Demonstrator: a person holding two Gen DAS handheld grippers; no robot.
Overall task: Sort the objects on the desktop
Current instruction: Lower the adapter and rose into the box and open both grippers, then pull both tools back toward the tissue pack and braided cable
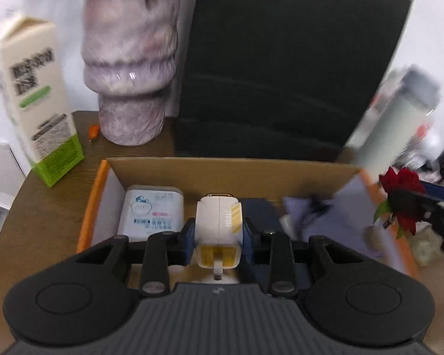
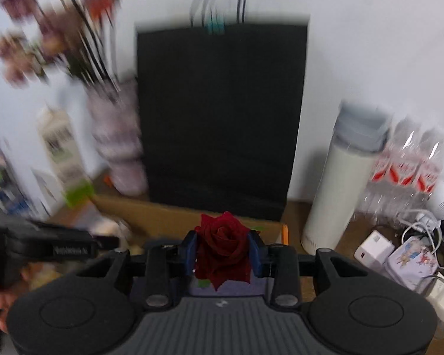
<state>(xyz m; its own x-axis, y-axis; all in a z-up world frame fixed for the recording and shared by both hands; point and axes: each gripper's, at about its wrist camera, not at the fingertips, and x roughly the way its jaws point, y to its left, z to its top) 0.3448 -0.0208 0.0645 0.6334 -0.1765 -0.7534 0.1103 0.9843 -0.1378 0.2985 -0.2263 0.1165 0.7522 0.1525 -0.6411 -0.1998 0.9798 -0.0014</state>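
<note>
The left gripper point(image 1: 219, 230) has its blue-padded fingers point(image 1: 188, 238) clamped on a white and yellow plastic charger plug point(image 1: 219, 224), held above the open brown cardboard box point(image 1: 231, 167). Just left of the fingers, inside the box, lies a white tissue pack point(image 1: 151, 210). Beyond the box stands a black paper bag point(image 1: 290, 68) on the bench point(image 1: 44, 204). The right gripper point(image 2: 223, 250) has its fingers point(image 2: 254, 251) clamped on a dark red rose point(image 2: 222, 248), with a white cylindrical bottle point(image 2: 340, 195) to their right.
</note>
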